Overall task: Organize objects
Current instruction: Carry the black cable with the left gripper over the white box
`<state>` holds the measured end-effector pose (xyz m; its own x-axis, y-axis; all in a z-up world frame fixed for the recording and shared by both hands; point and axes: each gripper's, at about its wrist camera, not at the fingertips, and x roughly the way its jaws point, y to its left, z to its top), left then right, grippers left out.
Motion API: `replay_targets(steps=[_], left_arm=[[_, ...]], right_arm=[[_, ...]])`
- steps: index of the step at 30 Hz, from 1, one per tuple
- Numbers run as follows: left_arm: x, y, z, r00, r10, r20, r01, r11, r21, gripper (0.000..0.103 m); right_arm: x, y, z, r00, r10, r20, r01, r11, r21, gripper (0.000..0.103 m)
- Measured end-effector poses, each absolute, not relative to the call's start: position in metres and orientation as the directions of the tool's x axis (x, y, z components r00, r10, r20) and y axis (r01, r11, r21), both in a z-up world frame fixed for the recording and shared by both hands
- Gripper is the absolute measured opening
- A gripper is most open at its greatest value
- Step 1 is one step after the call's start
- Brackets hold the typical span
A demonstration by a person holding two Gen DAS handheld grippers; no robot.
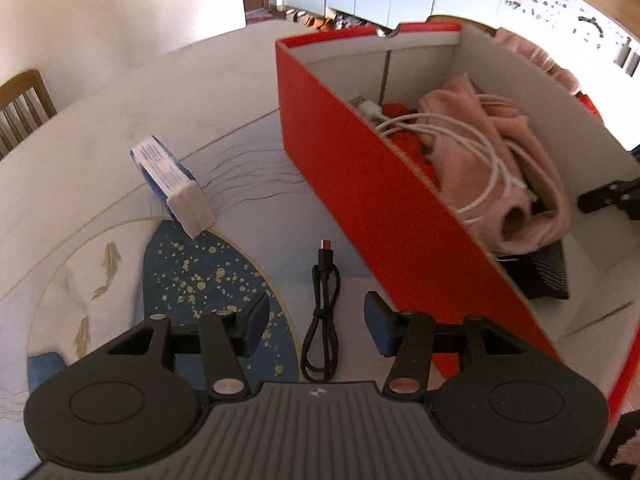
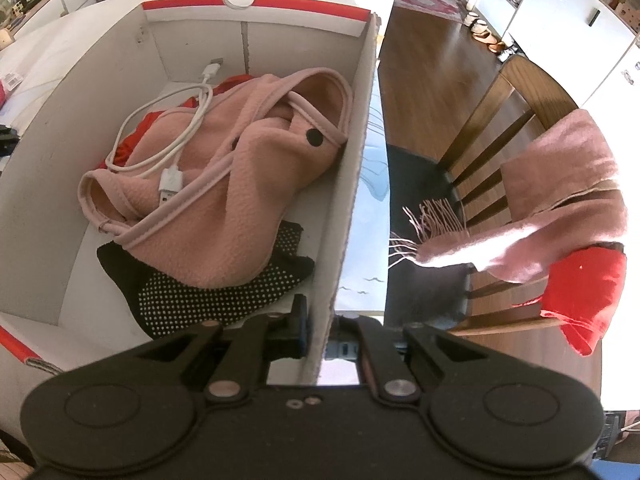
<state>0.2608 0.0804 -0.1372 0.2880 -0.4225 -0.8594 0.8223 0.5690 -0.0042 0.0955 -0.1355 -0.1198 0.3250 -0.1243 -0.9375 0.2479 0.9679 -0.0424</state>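
A coiled black USB cable lies on the patterned tablecloth, just left of the red box. My left gripper hangs over it, open, one finger on each side of the coil and neither touching it. Inside the box are a pink fleece garment, a white cable, a black dotted sock and some red cloth. My right gripper is shut on the box's right wall, one finger inside and one outside.
A blue and white packet stands tilted on the table to the left of the black cable. Beside the table's edge is a wooden chair with a pink fringed scarf and a red cloth draped over it.
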Motion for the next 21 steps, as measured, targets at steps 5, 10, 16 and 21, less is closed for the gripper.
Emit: replay_targets(steps=[5,10,16,21], left_arm=[[0.268,0.077,-0.150,0.266,-0.412,-0.872,0.819,0.573,-0.021,0.049],[0.263,0.073,-0.153,0.268,-0.417,-0.869,0.835,0.551,-0.007,0.029],[0.255,0.072,-0.155,0.238,-0.427,-0.872,0.852,0.524,-0.024,0.012],[0.249,0.071,-0.155,0.269,-0.418,-0.868,0.841,0.540,0.000,0.009]], right_arm=[[0.095,-0.137,-0.121,0.324,-0.121,-0.938,0.253,0.967,-0.037,0.005],[0.095,-0.137,-0.122,0.321,-0.121,-0.939,0.255,0.966,-0.037,0.005],[0.096,-0.138,-0.123,0.323,-0.120,-0.939,0.257,0.966,-0.035,0.005],[0.096,-0.138,-0.124,0.325,-0.119,-0.938,0.256,0.966,-0.034,0.005]])
